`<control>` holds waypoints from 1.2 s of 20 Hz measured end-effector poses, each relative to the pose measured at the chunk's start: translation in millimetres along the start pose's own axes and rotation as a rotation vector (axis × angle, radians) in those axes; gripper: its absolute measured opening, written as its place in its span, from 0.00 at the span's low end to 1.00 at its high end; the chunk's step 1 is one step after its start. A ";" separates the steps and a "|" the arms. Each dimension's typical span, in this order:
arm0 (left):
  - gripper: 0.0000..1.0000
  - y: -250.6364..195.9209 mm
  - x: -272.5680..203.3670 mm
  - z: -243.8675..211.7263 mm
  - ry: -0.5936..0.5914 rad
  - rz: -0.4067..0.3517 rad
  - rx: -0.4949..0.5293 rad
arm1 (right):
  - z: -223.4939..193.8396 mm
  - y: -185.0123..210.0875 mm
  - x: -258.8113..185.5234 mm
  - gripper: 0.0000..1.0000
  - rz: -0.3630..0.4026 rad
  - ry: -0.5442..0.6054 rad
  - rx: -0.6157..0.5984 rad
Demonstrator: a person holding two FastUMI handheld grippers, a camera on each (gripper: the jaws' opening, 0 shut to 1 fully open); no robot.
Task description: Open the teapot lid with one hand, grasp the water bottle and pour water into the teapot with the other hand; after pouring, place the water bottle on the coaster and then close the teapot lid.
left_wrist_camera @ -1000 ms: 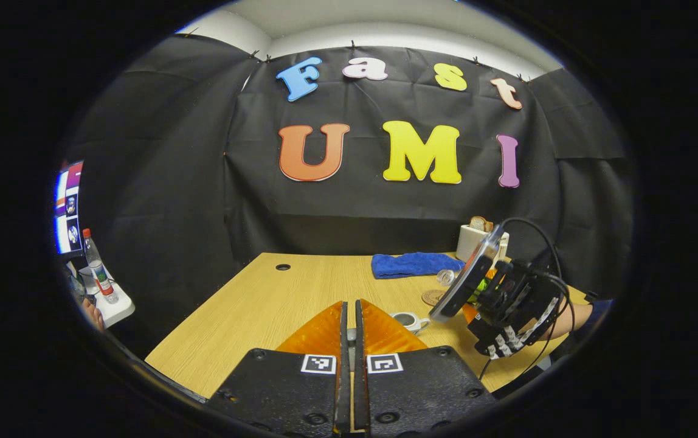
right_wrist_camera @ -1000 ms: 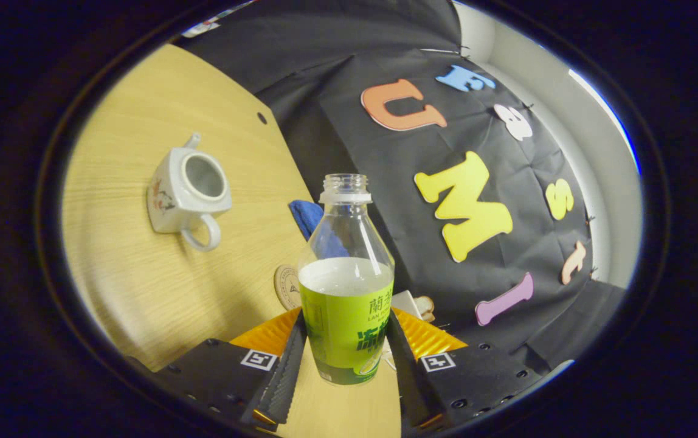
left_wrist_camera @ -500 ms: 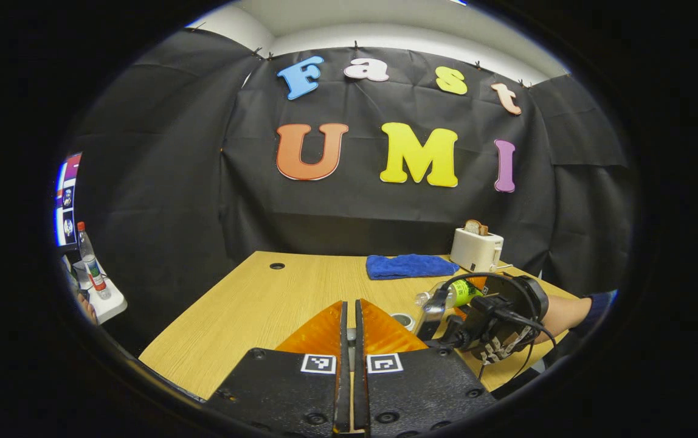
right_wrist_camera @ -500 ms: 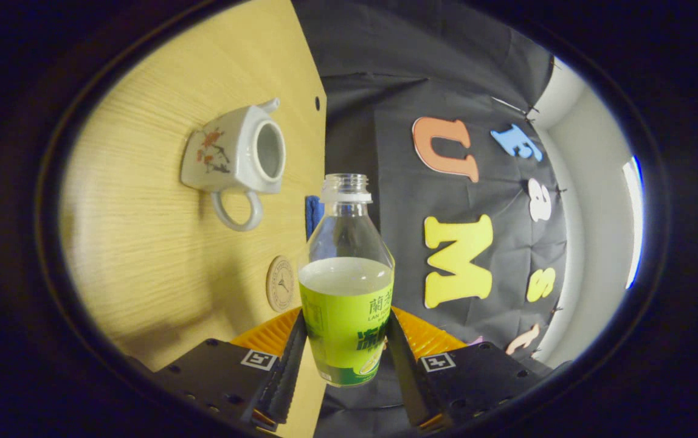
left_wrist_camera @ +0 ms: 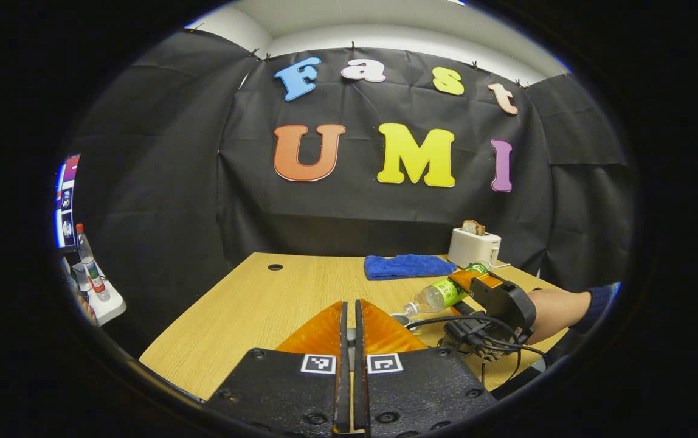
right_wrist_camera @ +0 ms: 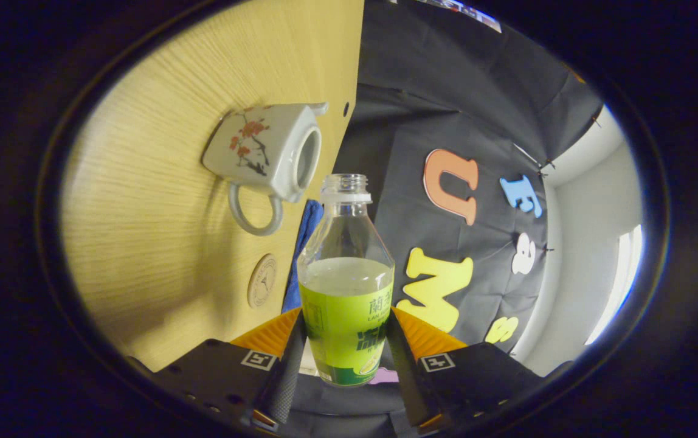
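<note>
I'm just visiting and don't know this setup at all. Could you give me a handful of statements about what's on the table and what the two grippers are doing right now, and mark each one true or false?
1. The right gripper is clamped on the water bottle. True.
2. The water bottle has its cap on. False: its mouth is open, with no cap.
3. The teapot has its lid on. False: its top opening is uncovered.
4. The water bottle is tilted with its mouth toward the teapot. True: the left gripper view shows it leaning down that way.
5. The blue cloth is draped over the toaster. False: it lies flat on the table, beside the toaster.
6. The coaster has nothing on it. True.
</note>
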State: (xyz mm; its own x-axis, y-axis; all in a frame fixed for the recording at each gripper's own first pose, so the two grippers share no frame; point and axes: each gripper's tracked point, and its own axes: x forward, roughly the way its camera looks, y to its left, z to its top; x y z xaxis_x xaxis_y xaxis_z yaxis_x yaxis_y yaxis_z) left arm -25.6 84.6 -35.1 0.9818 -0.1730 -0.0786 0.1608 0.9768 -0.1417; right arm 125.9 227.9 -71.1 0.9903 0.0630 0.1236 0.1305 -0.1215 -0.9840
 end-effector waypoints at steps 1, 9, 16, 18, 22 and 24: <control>0.05 0.2 0.1 -0.1 0.000 0.000 0.002 | 4.9 -1.1 -2.7 0.72 -0.012 -0.007 -0.023; 0.04 6.1 -2.1 1.2 -0.008 -0.005 -0.001 | 6.4 -12.1 1.8 0.70 -0.053 -0.012 -0.123; 0.04 14.3 -1.7 -0.9 -0.002 0.002 -0.022 | 5.3 -23.1 2.5 0.70 -0.116 -0.012 -0.210; 0.04 14.5 -2.2 -1.0 -0.001 0.003 -0.023 | 6.4 -29.8 -0.3 0.70 -0.152 -0.020 -0.248; 0.04 13.2 -1.0 -3.0 0.005 0.000 -0.015 | 6.6 -39.7 0.3 0.70 -0.188 -0.029 -0.283; 0.05 13.2 -1.3 -2.9 0.007 0.005 -0.009 | 7.9 -42.5 1.1 0.70 -0.205 -0.031 -0.306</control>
State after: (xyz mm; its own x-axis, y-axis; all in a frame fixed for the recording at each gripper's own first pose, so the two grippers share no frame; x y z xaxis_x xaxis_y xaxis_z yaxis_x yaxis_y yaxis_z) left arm -25.1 97.4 -39.7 0.9818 -0.1688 -0.0865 0.1547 0.9765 -0.1497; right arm 121.1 240.9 -30.1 0.9407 0.1467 0.3058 0.3391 -0.3933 -0.8546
